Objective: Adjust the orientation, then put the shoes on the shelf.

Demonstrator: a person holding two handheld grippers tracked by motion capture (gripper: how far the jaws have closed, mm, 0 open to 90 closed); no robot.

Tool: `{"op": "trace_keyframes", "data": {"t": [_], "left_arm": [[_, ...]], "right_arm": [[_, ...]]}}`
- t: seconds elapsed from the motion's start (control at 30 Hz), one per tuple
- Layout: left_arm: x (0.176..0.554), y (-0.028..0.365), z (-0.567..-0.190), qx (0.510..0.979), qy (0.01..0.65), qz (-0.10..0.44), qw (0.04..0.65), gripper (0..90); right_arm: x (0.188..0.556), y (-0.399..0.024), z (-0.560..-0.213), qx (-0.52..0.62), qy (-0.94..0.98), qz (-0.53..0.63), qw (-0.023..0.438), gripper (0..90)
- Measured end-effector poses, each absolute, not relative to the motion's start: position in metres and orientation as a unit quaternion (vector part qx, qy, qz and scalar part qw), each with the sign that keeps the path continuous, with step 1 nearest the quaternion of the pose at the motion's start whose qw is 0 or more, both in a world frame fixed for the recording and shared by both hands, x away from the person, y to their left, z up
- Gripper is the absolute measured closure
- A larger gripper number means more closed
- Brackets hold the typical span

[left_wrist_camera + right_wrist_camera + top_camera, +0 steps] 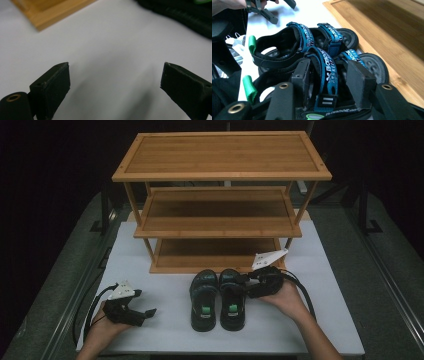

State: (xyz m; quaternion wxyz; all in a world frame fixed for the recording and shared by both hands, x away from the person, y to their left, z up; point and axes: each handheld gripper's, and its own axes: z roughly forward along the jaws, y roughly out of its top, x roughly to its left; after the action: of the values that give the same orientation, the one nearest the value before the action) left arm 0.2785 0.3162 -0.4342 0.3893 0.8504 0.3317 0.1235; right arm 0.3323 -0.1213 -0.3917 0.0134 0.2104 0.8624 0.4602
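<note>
A pair of black sandals with blue straps stands side by side on the white sheet in front of the rack, left sandal (pixel 204 300) and right sandal (pixel 232 302). My right gripper (pixel 244 281) reaches in from the right over the right sandal. In the right gripper view my right gripper (pixel 327 75) is open with that sandal's blue strap (pixel 325 66) between the jaws; one pad lies against it, the other stands off. My left gripper (pixel 144 302) rests at the front left, and in its own view my left gripper (pixel 115 82) is open with nothing between its jaws.
A three-tier bamboo rack (pixel 220 210) stands at the back of the white sheet (pixel 320 320), its shelves bare. The lowest shelf (pixel 387 30) lies just beyond the sandals. Dark grey table surface (pixel 60 270) surrounds the sheet.
</note>
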Motion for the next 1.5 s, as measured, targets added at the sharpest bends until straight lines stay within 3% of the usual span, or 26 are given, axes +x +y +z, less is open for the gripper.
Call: {"op": "trace_keyframes", "data": {"t": [0.33, 0.6, 1.07, 1.2, 1.43, 1.5], "left_arm": [[0.288, 0.273, -0.403, 0.856, 0.280, 0.099, 0.423, 24.4], [0.300, 0.237, -0.381, 0.863, 0.232, 0.082, 0.441, 25.3], [0.318, 0.194, -0.380, 0.880, 0.186, 0.056, 0.433, 34.6], [0.320, 0.185, -0.389, 0.888, 0.179, 0.046, 0.420, 40.8], [0.318, 0.181, -0.397, 0.893, 0.170, 0.051, 0.413, 66.4], [0.319, 0.181, -0.396, 0.892, 0.171, 0.050, 0.416, 68.6]], "right_arm": [[0.326, -0.130, -0.390, 0.219, 0.859, 0.462, 0.021, 51.5], [0.325, -0.132, -0.392, 0.221, 0.858, 0.463, 0.018, 52.1], [0.325, -0.130, -0.394, 0.221, 0.860, 0.460, 0.013, 53.3], [0.326, -0.127, -0.396, 0.222, 0.861, 0.458, 0.009, 55.5], [0.324, -0.120, -0.401, 0.214, 0.871, 0.442, 0.015, 64.8], [0.324, -0.119, -0.402, 0.215, 0.871, 0.442, 0.016, 67.2]]}}
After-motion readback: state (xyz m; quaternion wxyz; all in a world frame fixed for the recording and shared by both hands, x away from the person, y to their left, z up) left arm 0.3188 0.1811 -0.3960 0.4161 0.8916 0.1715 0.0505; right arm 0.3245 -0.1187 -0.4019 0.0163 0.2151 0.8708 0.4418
